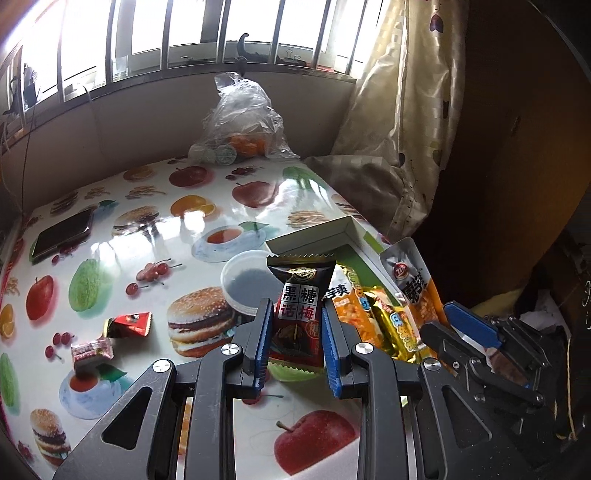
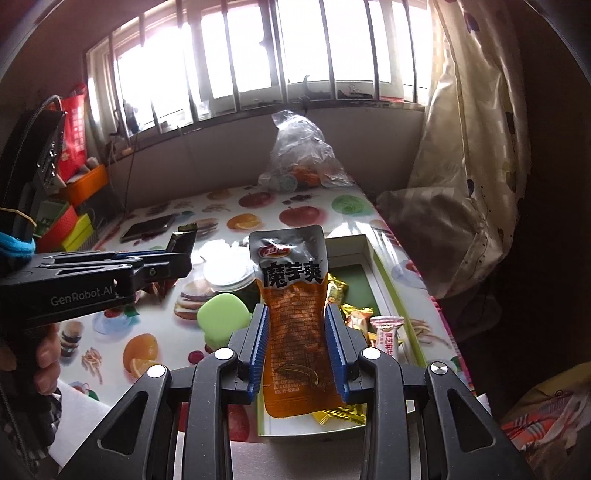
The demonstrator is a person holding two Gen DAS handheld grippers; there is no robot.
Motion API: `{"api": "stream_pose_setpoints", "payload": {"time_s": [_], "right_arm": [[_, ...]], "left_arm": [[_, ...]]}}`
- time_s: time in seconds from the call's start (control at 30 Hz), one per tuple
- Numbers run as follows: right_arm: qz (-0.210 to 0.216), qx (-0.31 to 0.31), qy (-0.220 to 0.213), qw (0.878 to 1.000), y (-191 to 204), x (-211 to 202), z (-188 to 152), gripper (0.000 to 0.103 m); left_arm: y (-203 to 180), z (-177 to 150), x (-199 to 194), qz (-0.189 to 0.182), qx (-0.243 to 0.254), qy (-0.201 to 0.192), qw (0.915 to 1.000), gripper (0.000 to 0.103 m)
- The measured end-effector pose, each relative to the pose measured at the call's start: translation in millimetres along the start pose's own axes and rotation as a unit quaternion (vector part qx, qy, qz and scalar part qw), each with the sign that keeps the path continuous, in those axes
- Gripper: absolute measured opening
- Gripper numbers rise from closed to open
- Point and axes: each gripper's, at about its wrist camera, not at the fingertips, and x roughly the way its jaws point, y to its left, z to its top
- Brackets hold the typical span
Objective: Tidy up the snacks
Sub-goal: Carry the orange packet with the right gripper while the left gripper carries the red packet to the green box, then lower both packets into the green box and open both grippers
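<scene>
Table with a glossy fruit-and-burger print fills most of both views, set under a barred window. Curtain hangs at the right, bunched onto the table's far right corner. Clear plastic bag with oranges and round lidded items sits at the far edge by the wall.

Open box, white walls and green floor, lies along the table's right edge; gold and orange snack packs lie inside it, plus a pink-white candy near its right wall.

Left gripper jaws narrow, clamped on a dark plum-candy pack, held upright above the table just left of the box. Right gripper jaws narrow, clamped on an orange pouch with a silver top, held upright over the box's near end. In the left view the pouch and right gripper sit just right of the plum pack.

Phone lies flat at the far left. Jar with a clear lid stands beside the box's left side. Green lid-like object lies near the jar. Red candy and pink candy lie loose on the table at left, close together. A hand grips the left gripper's handle.
</scene>
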Motion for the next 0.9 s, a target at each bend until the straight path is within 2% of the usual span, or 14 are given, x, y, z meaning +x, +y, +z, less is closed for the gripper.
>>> {"api": "stream_pose_setpoints", "payload": {"time_s": [0.37,0.53,0.9], "right_arm": [[-0.031,0.018,0.028,0.999,-34,17,-5,0.03],[-0.033,0.028,0.044,0.998,-44,31,-8,0.03],[-0.029,0.043,0.063,0.997,-54,56,-9,0.032]], "left_arm": [[-26,11,42,-0.011,0.003,0.037,0.9992,0.027],[-33,15,66,-0.012,-0.011,0.062,0.9979,0.027],[-40,18,98,-0.013,-0.016,0.086,0.9961,0.027]]}}
